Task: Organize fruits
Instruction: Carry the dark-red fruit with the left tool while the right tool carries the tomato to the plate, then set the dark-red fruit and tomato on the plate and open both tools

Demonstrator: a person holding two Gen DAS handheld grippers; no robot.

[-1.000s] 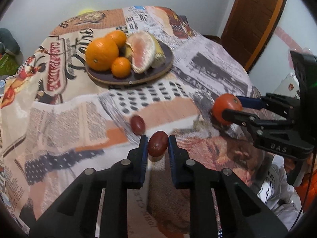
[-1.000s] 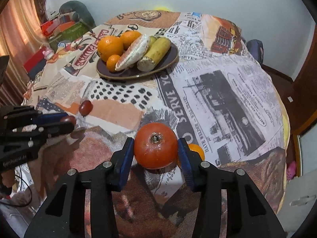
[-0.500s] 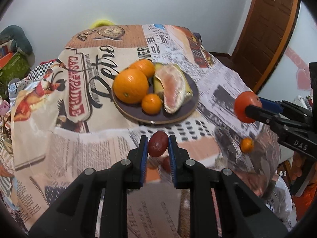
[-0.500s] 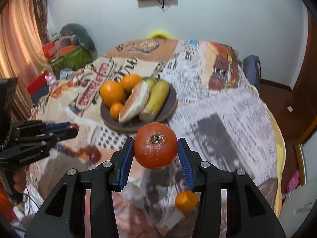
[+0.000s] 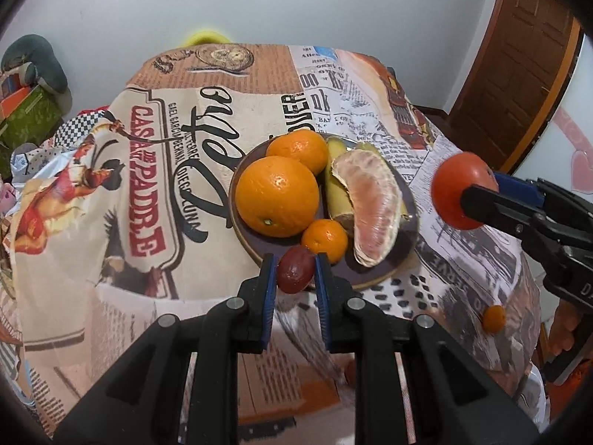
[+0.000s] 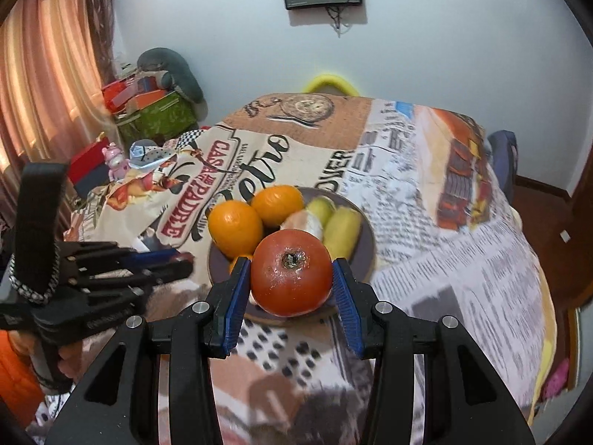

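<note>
- Over the near edge of the plate [image 5: 385, 276], our left tool [image 5: 295, 272] pinches a small dark red fruit [image 5: 294, 269] between its blue pads.
- Off to the right of the plate, our right tool [image 6: 291, 278] pinches a big red tomato [image 6: 291, 272]. Its blue pads press on both sides, and the stem spot faces us.
- From the right tool's camera, the tomato hangs up in the air in front of the plate [image 6: 365, 256].
- On the plate we see a big orange [image 5: 277, 196], a second orange [image 5: 297, 150] behind it, and a little orange [image 5: 324, 240] in front.
- Next to them on the plate lies a peeled piece of pale pink fruit [image 5: 374, 207], with a yellow banana [image 5: 339, 196] partly under it.
- One more tiny orange [image 5: 493, 319] sits alone on the tabletop [image 5: 111, 193], well apart from the plate, below the right tool.
- A cloth with newspaper pictures covers the tabletop.
- Another small red thing [image 5: 350, 372] peeks out on the cloth under our left tool, but we cannot tell what it is.
</note>
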